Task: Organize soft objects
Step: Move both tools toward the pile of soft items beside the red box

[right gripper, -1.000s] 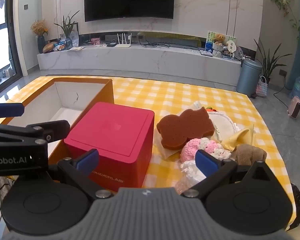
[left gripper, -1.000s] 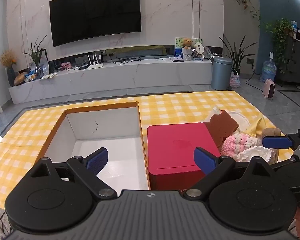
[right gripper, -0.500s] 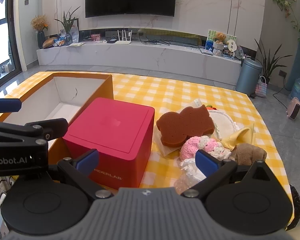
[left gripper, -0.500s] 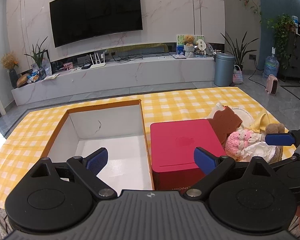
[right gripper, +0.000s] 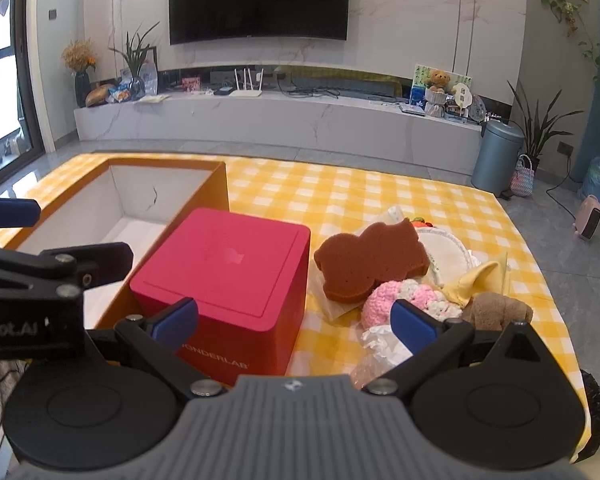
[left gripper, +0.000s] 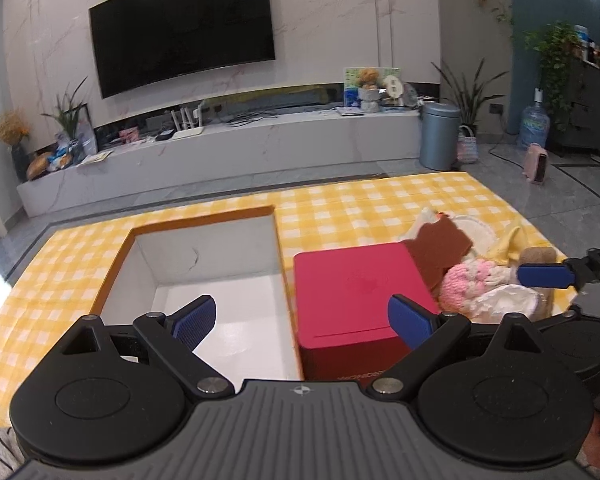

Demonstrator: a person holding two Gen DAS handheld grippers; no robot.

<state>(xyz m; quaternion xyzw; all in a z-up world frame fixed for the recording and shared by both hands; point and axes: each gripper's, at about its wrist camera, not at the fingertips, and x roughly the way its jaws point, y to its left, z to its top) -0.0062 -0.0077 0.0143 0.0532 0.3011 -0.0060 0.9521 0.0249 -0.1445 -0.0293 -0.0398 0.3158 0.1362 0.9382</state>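
A pile of soft things lies on the yellow checked cloth at the right: a brown sponge [right gripper: 370,258], a pink and white knitted piece [right gripper: 404,300], a yellow cloth [right gripper: 480,282], a brown plush [right gripper: 496,312], white crumpled material [right gripper: 380,342]. The sponge [left gripper: 440,250] and the knitted piece [left gripper: 466,280] also show in the left wrist view. A closed red box [right gripper: 224,276] stands left of the pile, next to an open orange box [left gripper: 204,276] with a bare white inside. My left gripper [left gripper: 300,322] is open and empty above both boxes. My right gripper [right gripper: 294,322] is open and empty in front of the pile.
The checked cloth [right gripper: 340,192] covers a low table with its edge close on the right. Behind it run a marble TV bench [right gripper: 260,116], a wall TV and a grey bin [right gripper: 496,156]. A small pink heater [right gripper: 588,222] stands on the floor at right.
Both grippers have pulled back and risen slightly, so the boxes and the pile sit a bit farther off. Both stay open and empty.
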